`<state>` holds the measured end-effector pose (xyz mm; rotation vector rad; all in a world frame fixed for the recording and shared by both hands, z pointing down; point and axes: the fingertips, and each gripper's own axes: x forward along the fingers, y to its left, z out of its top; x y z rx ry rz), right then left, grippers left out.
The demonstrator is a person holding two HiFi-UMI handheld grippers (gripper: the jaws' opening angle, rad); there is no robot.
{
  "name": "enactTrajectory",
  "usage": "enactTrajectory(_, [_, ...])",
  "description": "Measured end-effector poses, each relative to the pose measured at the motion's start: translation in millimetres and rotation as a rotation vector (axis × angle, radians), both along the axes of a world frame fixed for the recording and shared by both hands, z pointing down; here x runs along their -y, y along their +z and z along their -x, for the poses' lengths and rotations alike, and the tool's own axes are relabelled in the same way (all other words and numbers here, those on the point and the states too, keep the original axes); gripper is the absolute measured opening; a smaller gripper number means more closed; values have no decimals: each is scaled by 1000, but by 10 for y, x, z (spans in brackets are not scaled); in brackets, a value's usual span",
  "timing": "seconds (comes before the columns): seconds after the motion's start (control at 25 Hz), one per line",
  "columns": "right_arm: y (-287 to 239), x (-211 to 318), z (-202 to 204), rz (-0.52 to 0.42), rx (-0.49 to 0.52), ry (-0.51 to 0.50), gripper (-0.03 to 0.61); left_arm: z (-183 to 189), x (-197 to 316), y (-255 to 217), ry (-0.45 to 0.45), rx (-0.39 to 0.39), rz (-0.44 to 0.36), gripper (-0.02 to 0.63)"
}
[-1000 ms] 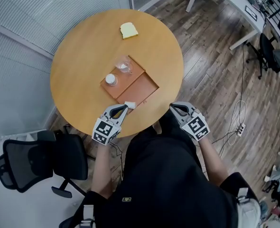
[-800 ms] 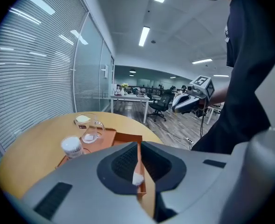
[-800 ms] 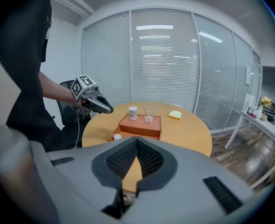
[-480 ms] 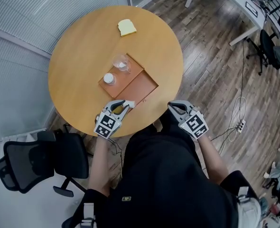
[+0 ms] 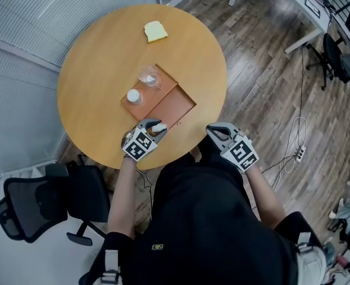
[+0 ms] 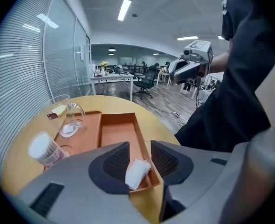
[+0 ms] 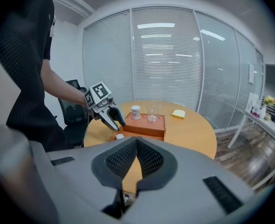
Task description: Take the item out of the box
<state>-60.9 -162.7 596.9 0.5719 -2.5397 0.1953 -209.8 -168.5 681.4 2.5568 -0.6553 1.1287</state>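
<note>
An orange box [image 5: 176, 104] lies open on the round wooden table [image 5: 98, 52]. A small white pad [image 6: 137, 173] rests at the box's near corner, between the jaws of my left gripper [image 6: 140, 157]. Those jaws are opening: the pad leans on the left one, with a gap on the right side. From the head view, the left gripper [image 5: 154, 128] is over the box's near end and the white pad [image 5: 158, 126] shows at its tips. My right gripper [image 5: 213, 130] hangs off the table's near edge. Its jaws are shut and empty [image 7: 136, 146].
A clear glass [image 5: 149, 78] and a white-capped container [image 5: 133, 96] stand on the box's left half. A yellow sponge [image 5: 155, 31] lies at the table's far side. A black office chair [image 5: 44, 203] stands to my left, and desks [image 5: 293, 5] stand beyond.
The left gripper has moved forward over the box's near corner and opened its jaws. The white pad, pinched at its tips before, now sits loose between them.
</note>
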Motion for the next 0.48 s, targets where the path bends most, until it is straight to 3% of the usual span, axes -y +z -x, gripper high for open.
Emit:
enactTrajectory(0.2, [27,-45,32,10,-1,-7,5,26,-23,159,69,87,18,163])
enactTrajectory(0.48, [59,-90,28,9,-12,-13,5,9,-131,418,279,244,59,190])
